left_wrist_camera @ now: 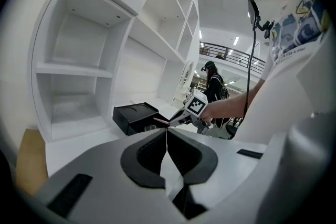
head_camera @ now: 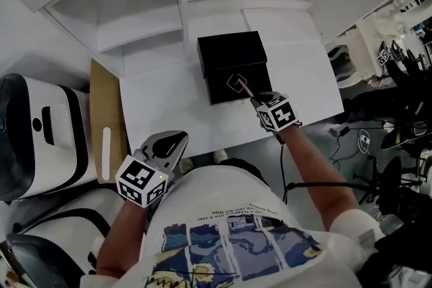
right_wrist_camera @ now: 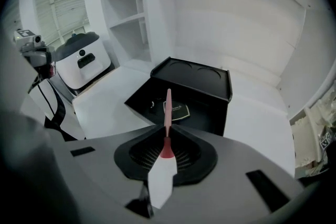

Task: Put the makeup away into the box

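The right gripper (right_wrist_camera: pixel 167 140) is clamped on a thin pink makeup pencil (right_wrist_camera: pixel 168 105), its tip over the open black box (head_camera: pixel 233 54) on the white table (head_camera: pixel 162 104), while the left gripper (head_camera: pixel 173 143) hovers by the table's near edge, jaws together on nothing

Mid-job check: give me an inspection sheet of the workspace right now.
Surface: white table, holding the box.
Job's things: black box open; dark flat case inside; thin pink makeup stick held over it.
Clutter: brown board by table's left edge.
Grippers: left gripper shut, empty; right gripper shut on the stick.
Cables: black cables at right, off the table.
Surroundings: white shelving behind; white-and-black appliance at left.
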The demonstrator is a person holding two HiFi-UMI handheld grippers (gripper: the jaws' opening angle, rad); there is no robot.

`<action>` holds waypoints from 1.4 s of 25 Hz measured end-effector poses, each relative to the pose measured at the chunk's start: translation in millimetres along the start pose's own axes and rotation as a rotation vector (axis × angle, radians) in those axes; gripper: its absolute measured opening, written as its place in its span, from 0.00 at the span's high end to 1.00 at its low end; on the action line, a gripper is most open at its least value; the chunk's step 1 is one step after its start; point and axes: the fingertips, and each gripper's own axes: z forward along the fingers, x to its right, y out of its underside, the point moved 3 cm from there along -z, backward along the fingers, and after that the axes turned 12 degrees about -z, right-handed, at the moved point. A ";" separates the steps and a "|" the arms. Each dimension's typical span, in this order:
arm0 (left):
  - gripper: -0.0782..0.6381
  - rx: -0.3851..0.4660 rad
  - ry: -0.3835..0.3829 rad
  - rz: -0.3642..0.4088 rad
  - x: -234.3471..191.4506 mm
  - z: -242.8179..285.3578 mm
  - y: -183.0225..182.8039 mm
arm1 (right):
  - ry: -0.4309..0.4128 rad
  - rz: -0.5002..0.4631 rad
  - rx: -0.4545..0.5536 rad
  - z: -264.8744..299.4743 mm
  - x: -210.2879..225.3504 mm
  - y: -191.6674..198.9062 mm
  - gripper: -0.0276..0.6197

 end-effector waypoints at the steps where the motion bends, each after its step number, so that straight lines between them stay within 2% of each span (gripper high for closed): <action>1: 0.87 0.003 -0.007 -0.002 0.1 1.4 -0.8 | 0.003 -0.005 -0.010 2.8 8.5 0.8 0.86; 6: 0.87 0.015 -0.051 -0.021 -3.7 2.0 -1.2 | 0.039 -0.007 -0.072 17.9 45.6 1.2 0.86; 12: 0.87 0.040 -0.112 -0.054 -10.0 -4.3 0.0 | 0.048 0.014 -0.152 42.3 69.1 5.1 0.86; 23: 0.87 0.073 -0.171 -0.085 -11.1 -10.4 0.5 | 0.042 0.041 -0.270 78.5 77.2 5.6 0.86; 27: 0.87 0.072 -0.182 -0.089 -10.1 -10.8 2.5 | 0.048 0.005 -0.304 83.2 76.2 4.5 0.86; 31: 0.87 0.074 -0.191 -0.088 -7.0 -9.2 3.4 | 0.047 -0.010 -0.316 87.6 73.6 5.4 0.86; 35: 0.87 0.074 -0.190 -0.086 -4.0 -6.3 1.2 | 0.055 0.019 -0.298 87.7 74.5 3.1 0.86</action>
